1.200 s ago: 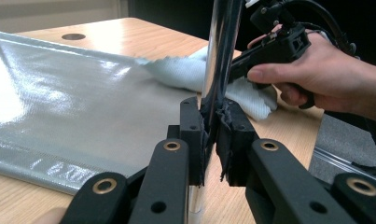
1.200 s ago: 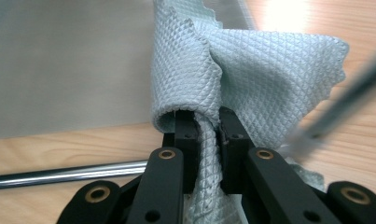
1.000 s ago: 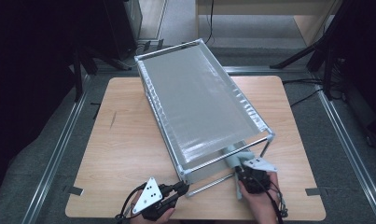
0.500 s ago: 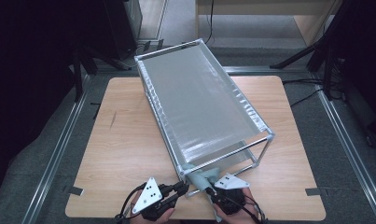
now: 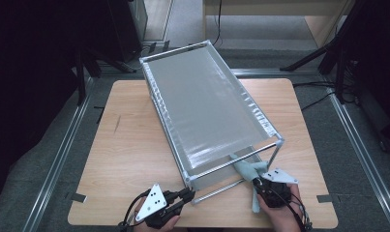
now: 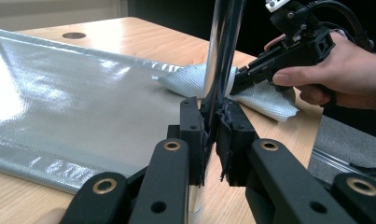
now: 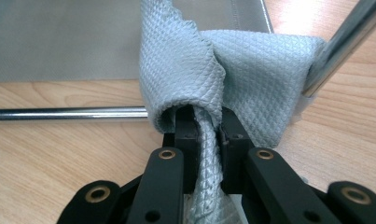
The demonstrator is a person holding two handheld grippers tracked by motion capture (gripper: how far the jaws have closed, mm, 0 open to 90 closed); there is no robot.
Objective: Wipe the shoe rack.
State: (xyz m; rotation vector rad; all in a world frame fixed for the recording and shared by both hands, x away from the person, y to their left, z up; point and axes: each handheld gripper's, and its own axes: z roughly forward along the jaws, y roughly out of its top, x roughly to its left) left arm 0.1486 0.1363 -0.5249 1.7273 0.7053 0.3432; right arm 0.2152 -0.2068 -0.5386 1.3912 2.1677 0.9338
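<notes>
On one table (image 5: 129, 145): one rack (image 5: 209, 104), one cloth (image 5: 248, 170), two tongs.

jaws: black (image 6: 213, 140), brass-coloured pivot pins
plates: grey, three-cornered, dark dots (image 5: 151, 200)
cables: black, trailing
pads: seemingly frayed (image 6: 225, 135)

Your pale grey diamond-weave cloth (image 7: 251, 60), silver chrome frame (image 5: 231, 164) with glossy grey sheet (image 5: 207, 106), light wood-grain tabletop (image 5: 125, 145).

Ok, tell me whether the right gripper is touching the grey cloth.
Touching. The right gripper view shows the right gripper with its jaws pinched on a fold of the grey cloth, no gap on either side.
</notes>
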